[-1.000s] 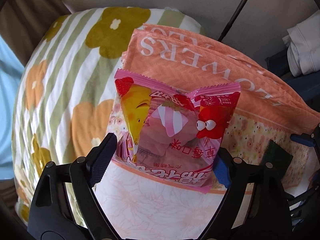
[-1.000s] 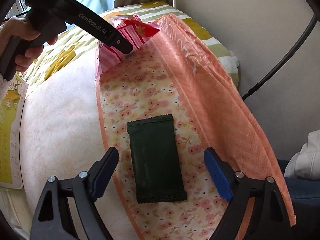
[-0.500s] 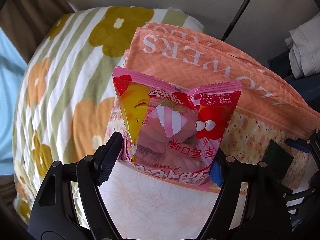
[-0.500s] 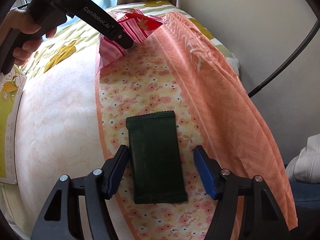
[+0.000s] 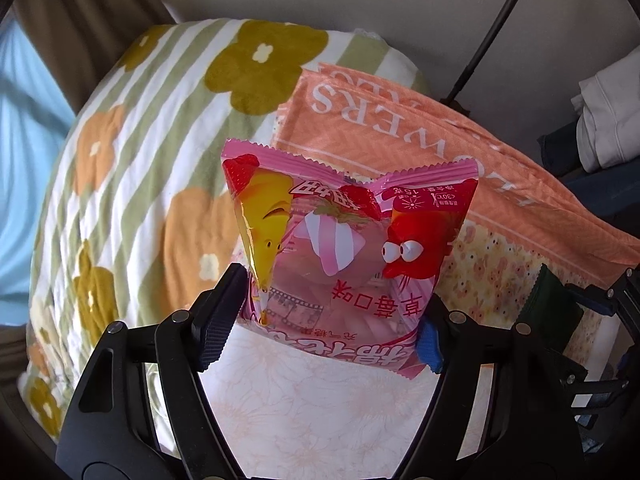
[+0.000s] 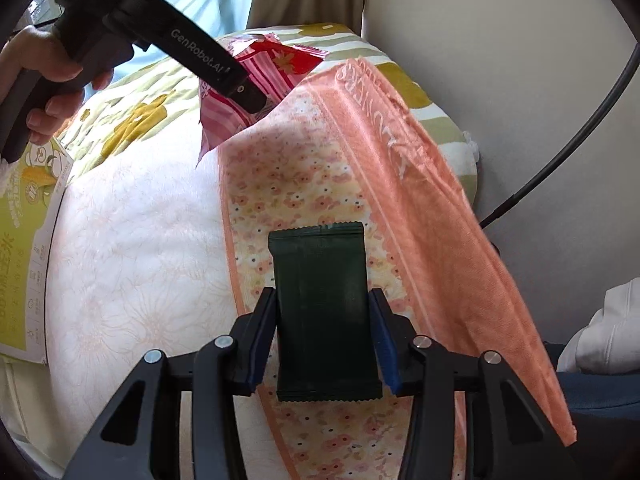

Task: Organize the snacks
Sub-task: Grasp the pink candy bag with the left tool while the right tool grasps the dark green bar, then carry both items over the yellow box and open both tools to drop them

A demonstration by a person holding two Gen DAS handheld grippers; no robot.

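At the left, the left gripper [image 5: 332, 312] has its jaws closing on the lower end of the pink crinkled plastic marshmallow packet [image 5: 344, 252], pads pressing both side edges; the packet stands from the fingers toward twelve o'clock, over the white quilted bed cover [image 5: 320, 412]. To the right, the right gripper [image 6: 326, 336] is clamped narrow on the dark green foil snack bar [image 6: 324, 312], whose long axis also runs toward twelve o'clock, above the orange floral fabric bag [image 6: 420, 184] lying flat. Each hand already has its own snack. Only the right wrist view shows the yellow printed box [image 6: 28, 248] at nine o'clock and the person's hand [image 6: 48, 76].
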